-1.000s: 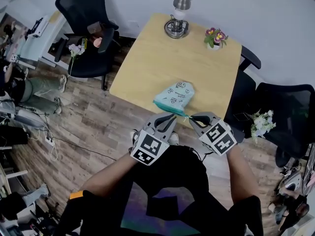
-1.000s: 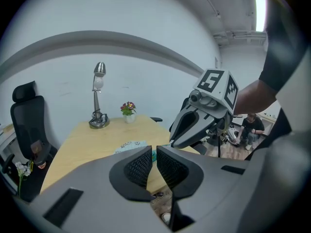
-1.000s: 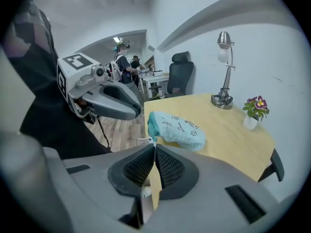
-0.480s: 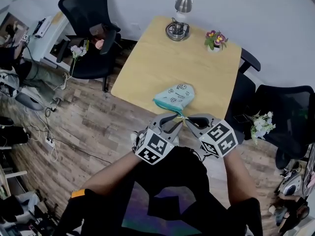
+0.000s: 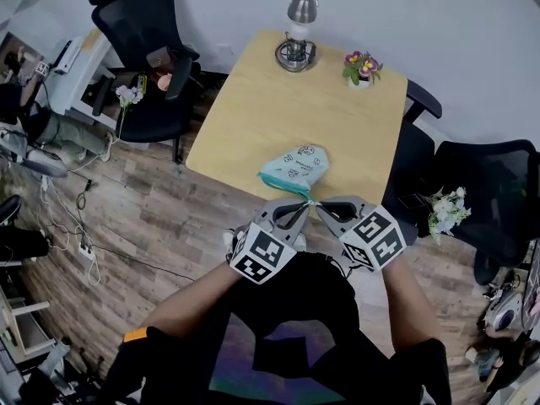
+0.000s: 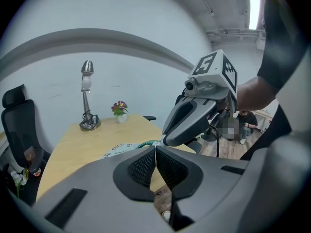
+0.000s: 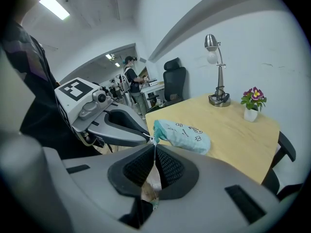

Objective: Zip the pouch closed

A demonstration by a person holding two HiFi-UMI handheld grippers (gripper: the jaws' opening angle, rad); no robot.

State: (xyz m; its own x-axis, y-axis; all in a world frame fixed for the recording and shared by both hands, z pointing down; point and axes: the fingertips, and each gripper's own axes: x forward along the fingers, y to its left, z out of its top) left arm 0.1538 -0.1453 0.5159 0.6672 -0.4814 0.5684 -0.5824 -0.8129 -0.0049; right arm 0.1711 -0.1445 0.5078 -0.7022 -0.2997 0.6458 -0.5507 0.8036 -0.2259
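A teal printed pouch [image 5: 294, 168] lies at the near edge of the wooden table [image 5: 270, 99], its near corner drawn out toward me over the edge. My left gripper [image 5: 301, 204] is shut, its tips at that teal corner [image 6: 144, 143], which it seems to pinch. My right gripper [image 5: 319, 206] is shut too, with the small white zipper pull [image 7: 151, 140] at its tips. The two sets of tips nearly touch just off the table edge. In the right gripper view the pouch [image 7: 183, 136] lies right beyond the tips.
A metal desk lamp [image 5: 295, 45] and a small flower pot [image 5: 359, 66] stand at the table's far side. Black office chairs stand at the left [image 5: 143, 49] and right [image 5: 485, 201], with white flowers [image 5: 445, 211] by the right one. Wooden floor lies below the grippers.
The right gripper's tips have come left, closer to the left gripper's tips. The pouch has stayed at the table edge.
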